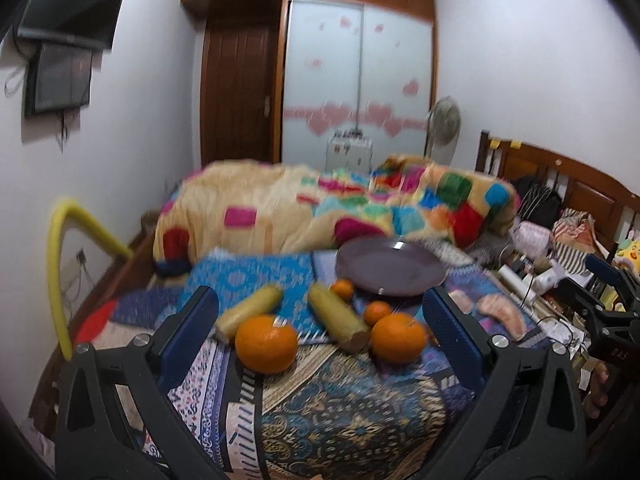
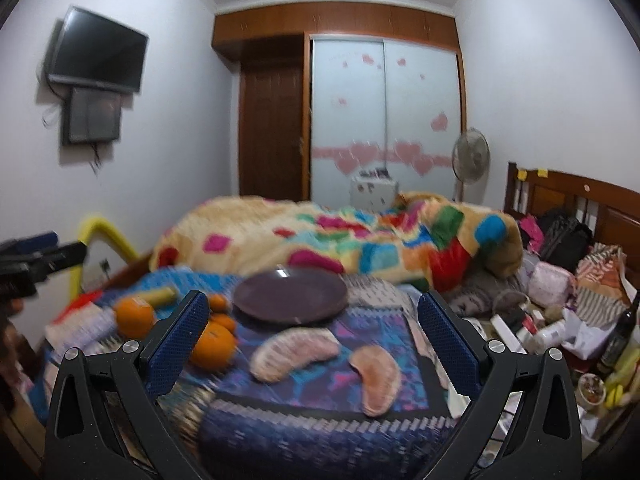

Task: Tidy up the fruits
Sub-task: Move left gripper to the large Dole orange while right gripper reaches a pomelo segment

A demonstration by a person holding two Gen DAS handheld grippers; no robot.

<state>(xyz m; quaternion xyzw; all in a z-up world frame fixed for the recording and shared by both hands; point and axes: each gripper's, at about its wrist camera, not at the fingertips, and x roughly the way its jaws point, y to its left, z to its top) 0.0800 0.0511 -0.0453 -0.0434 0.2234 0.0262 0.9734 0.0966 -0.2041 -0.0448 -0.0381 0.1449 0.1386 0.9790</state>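
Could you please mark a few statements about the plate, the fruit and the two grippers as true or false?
1. The purple plate already holds an orange. False: nothing lies on it.
2. The left gripper is open, with nothing between its fingers. True.
3. Two large oranges, the left one and the right one, lie on the bed cover nearer the left wrist camera than the plate. True.
4. The right gripper is shut on a pomelo segment. False: it is open, and both pomelo segments, the first and the second, lie on the cover.
5. Two corn cobs, one and the other, lie beside the oranges. True.
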